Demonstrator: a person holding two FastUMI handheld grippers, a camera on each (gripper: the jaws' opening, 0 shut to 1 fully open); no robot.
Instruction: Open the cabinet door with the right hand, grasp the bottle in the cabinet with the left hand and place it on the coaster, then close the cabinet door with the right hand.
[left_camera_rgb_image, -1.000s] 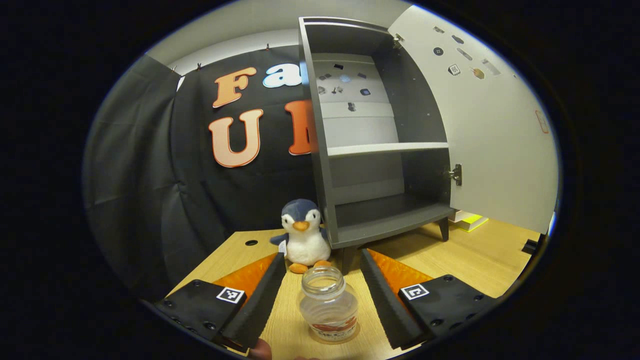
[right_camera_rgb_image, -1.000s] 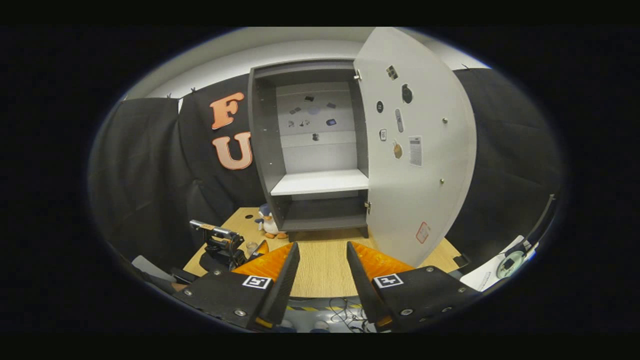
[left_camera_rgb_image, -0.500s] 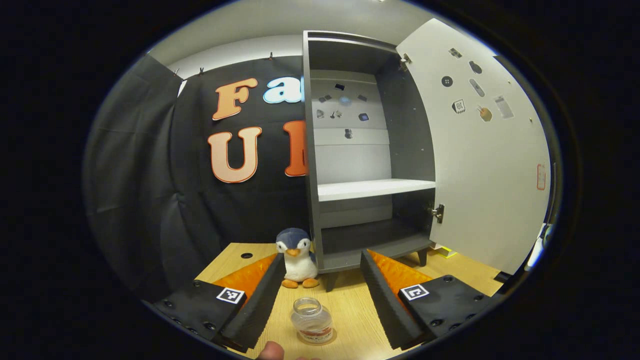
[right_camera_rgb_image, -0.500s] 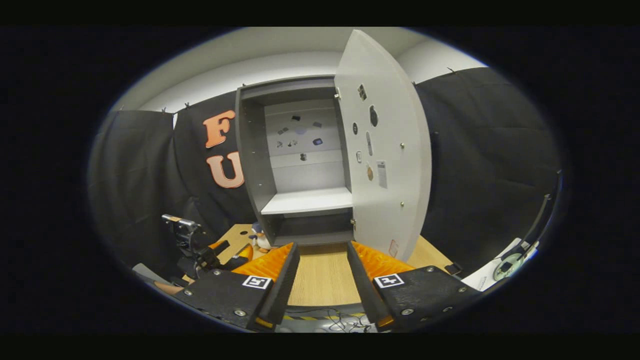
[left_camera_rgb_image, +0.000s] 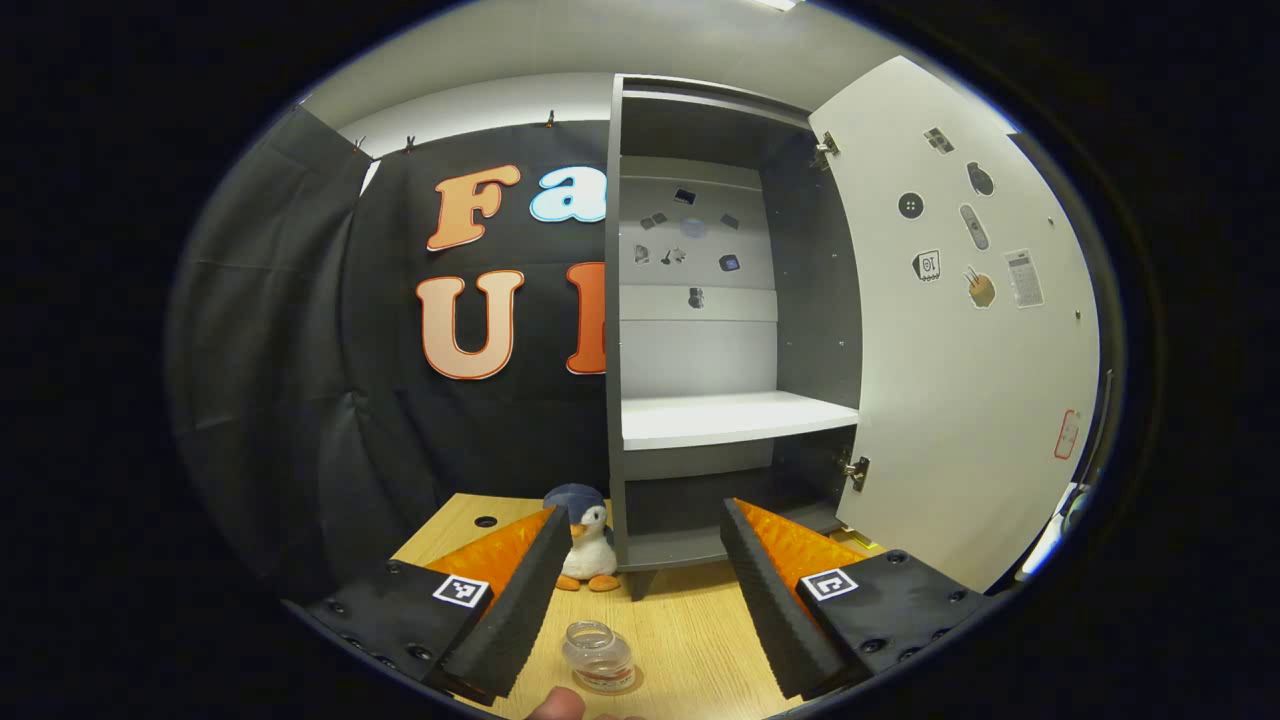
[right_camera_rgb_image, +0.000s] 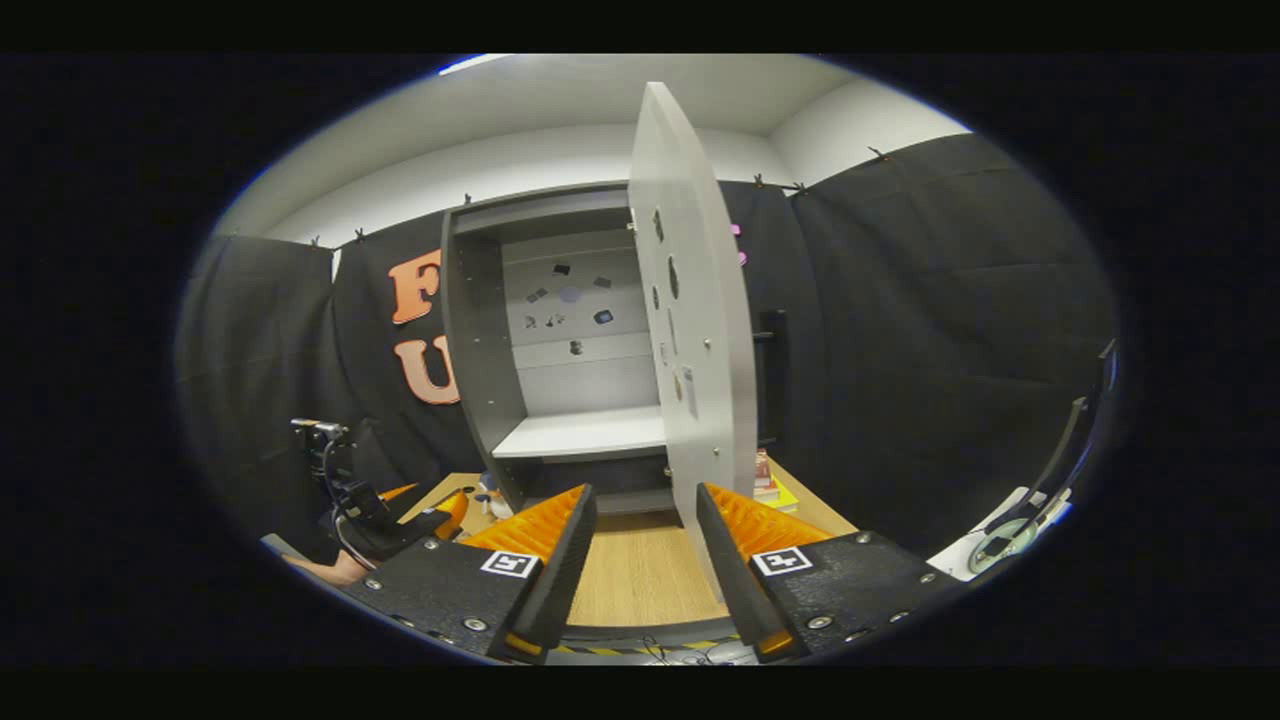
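Note:
The clear, uncapped bottle (left_camera_rgb_image: 598, 655) stands upright on the wooden table (left_camera_rgb_image: 690, 630), low between the fingers of my left gripper (left_camera_rgb_image: 645, 512), which is open and apart from it. I cannot make out a coaster under it. The grey cabinet (left_camera_rgb_image: 700, 300) stands open, its white shelf (left_camera_rgb_image: 735, 418) bare. Its white door (left_camera_rgb_image: 960, 350) is swung out to the right. In the right gripper view the door (right_camera_rgb_image: 700, 330) is nearly edge-on, just beyond my open right gripper (right_camera_rgb_image: 645, 490), which holds nothing. The left gripper (right_camera_rgb_image: 400, 510) appears low at the left there.
A plush penguin (left_camera_rgb_image: 588, 540) sits by the cabinet's left front leg. A black handle (right_camera_rgb_image: 775, 370) sits on the door's outer face. Books (right_camera_rgb_image: 768, 488) lie on the table behind the door. A thumb (left_camera_rgb_image: 555, 705) shows at the bottom edge.
My left gripper has drawn back and up from the bottle, which stays standing on the table. My right gripper has shifted right, so the door now looks edge-on.

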